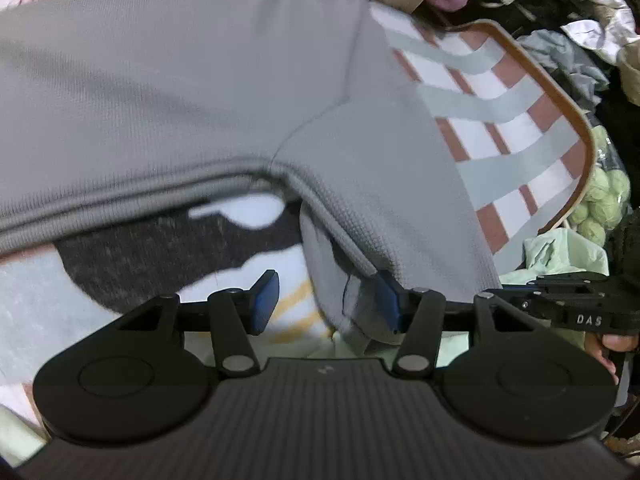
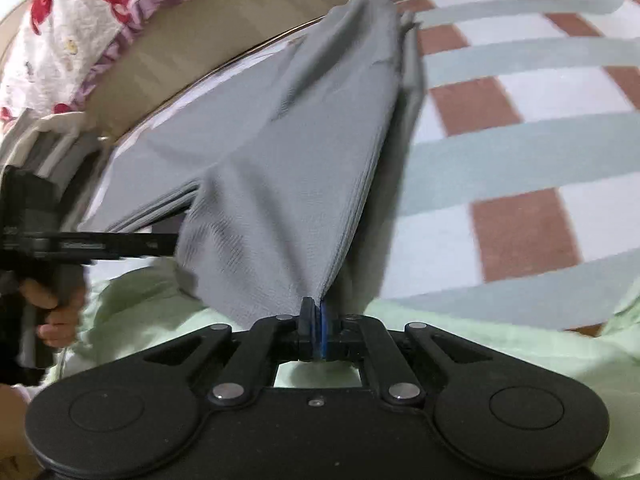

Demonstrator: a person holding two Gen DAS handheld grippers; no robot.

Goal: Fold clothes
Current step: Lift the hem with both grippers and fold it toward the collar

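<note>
A grey knit garment (image 1: pixel 168 92) lies spread over a checked blanket (image 1: pixel 500 120), its ribbed hem lifted at the near side. My left gripper (image 1: pixel 328 300) is open, its blue pads wide apart; a grey fold of the garment hangs between them, against the right pad (image 1: pixel 390 300). In the right wrist view the garment (image 2: pixel 288 168) rises in a taut peak from my right gripper (image 2: pixel 316 320), which is shut on its corner. The left gripper (image 2: pixel 60 244) shows at the left edge of that view, beside the cloth.
A light green cloth (image 2: pixel 520 360) lies under the grippers. The blanket's brown piped edge (image 1: pixel 576 120) runs at the right, with piled clothes (image 1: pixel 580 20) and green balls (image 1: pixel 604 200) beyond. A white and red floral fabric (image 2: pixel 80 20) lies at the back left.
</note>
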